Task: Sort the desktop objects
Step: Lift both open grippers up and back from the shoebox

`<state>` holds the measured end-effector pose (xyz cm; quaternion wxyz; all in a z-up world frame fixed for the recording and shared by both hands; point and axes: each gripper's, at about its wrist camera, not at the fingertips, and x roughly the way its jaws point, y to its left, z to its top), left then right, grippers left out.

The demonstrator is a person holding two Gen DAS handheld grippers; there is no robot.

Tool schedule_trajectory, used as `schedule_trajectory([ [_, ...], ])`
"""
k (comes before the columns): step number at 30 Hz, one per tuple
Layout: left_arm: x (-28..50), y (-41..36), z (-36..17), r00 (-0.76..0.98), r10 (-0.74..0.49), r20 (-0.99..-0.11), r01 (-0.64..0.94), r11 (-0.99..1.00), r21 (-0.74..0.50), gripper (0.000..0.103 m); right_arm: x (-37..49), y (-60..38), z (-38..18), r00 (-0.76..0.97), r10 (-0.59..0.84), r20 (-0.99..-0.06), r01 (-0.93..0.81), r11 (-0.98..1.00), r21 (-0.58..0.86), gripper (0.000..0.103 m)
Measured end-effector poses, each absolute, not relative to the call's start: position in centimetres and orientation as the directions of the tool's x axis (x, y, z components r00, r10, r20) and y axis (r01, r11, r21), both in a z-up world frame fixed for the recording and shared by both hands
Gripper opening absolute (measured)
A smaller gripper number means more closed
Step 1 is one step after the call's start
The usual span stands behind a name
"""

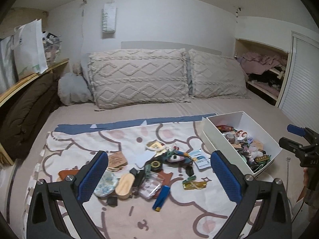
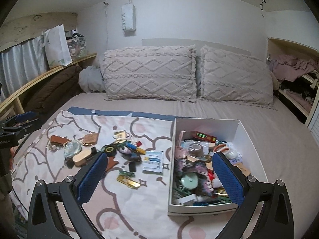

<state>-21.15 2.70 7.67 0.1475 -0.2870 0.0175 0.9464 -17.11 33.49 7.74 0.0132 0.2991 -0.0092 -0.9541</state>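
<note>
Both grippers are held above a bed, level and pointed toward the two cable-knit beige pillows (image 1: 139,77) at the far end.

The left gripper (image 1: 159,177), black-framed with blue textured pads, stands with its jaws wide apart and nothing between them. It hovers over the near middle of a white patterned cloth with a blue far edge (image 1: 79,149).

A scatter of small desktop objects (image 1: 155,165) lies on that cloth: a blue cylindrical lighter-like item (image 1: 161,198) nearest, a pale wooden oval piece (image 1: 124,186) to its left, a gold clip strip (image 1: 194,185) to its right.

The right gripper (image 2: 159,177), of the same build, is likewise spread wide and empty. It hangs over the near left corner of an open white rectangular box (image 2: 237,125) sitting at the right of the cloth. The box holds mixed items, including orange-handled scissors (image 2: 222,148) and a roll of brown tape (image 2: 196,147).

Part of a hand (image 2: 11,159) shows at the far left in the right wrist view, below the other gripper.
</note>
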Motion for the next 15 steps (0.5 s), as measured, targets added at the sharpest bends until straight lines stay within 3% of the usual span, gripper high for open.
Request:
schedule_trajectory([
  [15,-20.0,-2.7,5.4,-0.788,0.240,-0.568,-0.227,-0.969,-0.095,0.103,-17.0,28.3,6.4,-0.829,-0.091,-0.552,0.082,-0.996,0.041,0.103],
])
